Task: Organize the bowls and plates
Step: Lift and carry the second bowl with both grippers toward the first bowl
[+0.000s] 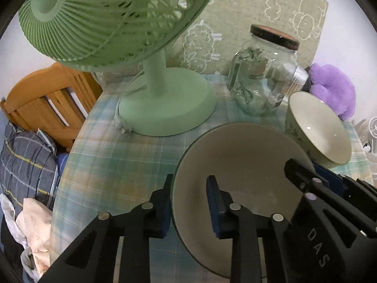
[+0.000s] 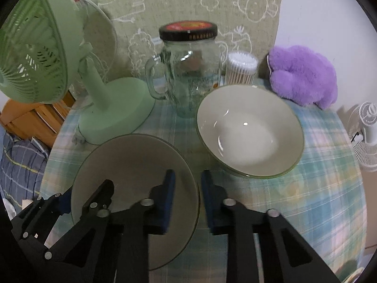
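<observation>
Plaid cloth covers the round table (image 2: pixel 318 188) we are working at, with a patterned cushion (image 2: pixel 188 4) propped against the wall behind it; a green fan (image 1: pixel 165 103) stands toward the table's back left edge. We straddle the plate (image 2: pixel 132 165) from both sides: our left gripper (image 1: pixel 190 202) has its fingers spread with the plate's left rim between them, and our right gripper (image 2: pixel 187 198) has its fingers spread across the right rim; neither pad looks pressed on yet. The plate lies near the front edge, and the bowl (image 2: pixel 249 129) sits just beside it toward the right. We judge the step to be taking hold of the plate, so the next move calls for closing on the rim and lifting level, clear of the bowl. The bowl looks empty and so does the plate; the lidded glass jar (image 2: pixel 188 70) behind them holds some scraps we cannot identify; a tub of cotton swabs (image 2: pixel 241 68) stands beside it, next to a purple plush toy (image 2: pixel 304 75).
</observation>
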Motion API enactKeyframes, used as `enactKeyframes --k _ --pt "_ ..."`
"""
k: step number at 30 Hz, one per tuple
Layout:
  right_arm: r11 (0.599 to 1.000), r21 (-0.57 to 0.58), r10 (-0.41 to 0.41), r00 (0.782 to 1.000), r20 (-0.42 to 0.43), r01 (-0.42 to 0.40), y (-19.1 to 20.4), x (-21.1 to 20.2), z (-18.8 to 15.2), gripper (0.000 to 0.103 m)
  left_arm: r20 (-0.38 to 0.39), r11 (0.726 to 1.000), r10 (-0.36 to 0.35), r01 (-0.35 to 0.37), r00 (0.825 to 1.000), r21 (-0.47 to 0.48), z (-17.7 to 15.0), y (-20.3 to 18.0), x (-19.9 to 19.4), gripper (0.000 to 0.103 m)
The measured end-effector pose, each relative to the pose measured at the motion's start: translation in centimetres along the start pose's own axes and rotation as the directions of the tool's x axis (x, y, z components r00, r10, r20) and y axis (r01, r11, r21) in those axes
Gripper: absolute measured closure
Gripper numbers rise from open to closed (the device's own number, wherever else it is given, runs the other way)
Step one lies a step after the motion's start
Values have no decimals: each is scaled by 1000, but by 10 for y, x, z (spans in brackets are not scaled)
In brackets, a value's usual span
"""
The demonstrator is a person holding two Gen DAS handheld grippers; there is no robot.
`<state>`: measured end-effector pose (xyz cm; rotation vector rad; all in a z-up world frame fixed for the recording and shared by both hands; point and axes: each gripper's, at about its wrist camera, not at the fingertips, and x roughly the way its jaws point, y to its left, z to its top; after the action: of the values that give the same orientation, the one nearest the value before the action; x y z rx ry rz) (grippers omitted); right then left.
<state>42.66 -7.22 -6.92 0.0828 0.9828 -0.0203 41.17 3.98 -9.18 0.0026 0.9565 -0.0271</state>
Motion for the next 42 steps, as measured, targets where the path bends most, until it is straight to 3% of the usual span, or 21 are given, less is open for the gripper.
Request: enactKeyframes --k 8,20,31,42 --pt "1000 -9 -18 1000 4 18 1 0 -1 85 -5 1000 24 -24 1000 15 -2 0 -2 86" --pt "1000 -12 -11 998 -58 11 -7 -21 -26 87 -65 999 11 -8 998 45 -27 -3 -23 86" --pt "1000 5 3 997 -76 -2 -13 -66 -59 87 -83 999 1 3 997 48 -55 -9 -67 85" --pt "1000 -4 6 999 -47 -6 -27 -122 -81 87 -43 999 -8 10 999 49 -74 -20 -121 85"
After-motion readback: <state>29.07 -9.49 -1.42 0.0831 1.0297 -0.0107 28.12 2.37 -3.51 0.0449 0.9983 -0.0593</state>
